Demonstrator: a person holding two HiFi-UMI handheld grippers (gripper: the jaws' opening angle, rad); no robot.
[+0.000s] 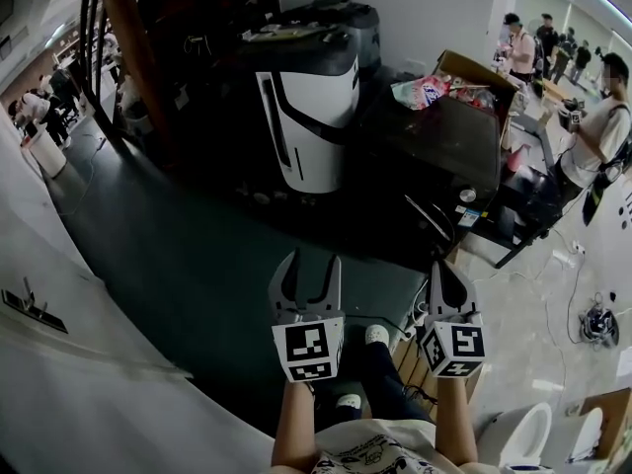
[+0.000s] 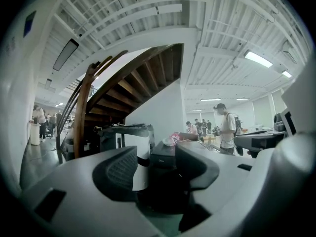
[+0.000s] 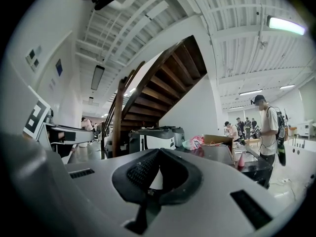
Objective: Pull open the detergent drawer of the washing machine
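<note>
Across the dark floor, beneath the wooden staircase, stands a white-fronted machine with a dark top, and a second dark unit sits just behind it. No view is clear enough to pick out a detergent drawer on it. Just to its right a dark bench carries a cardboard box and a pink bag. Past the bench a person in a white shirt stands, with others farther back. Both grippers are held level and side by side, pointing toward the machine and well apart from it. The left gripper has its jaws wide apart with nothing between them; the right gripper has its jaws together at the tips, empty
</note>
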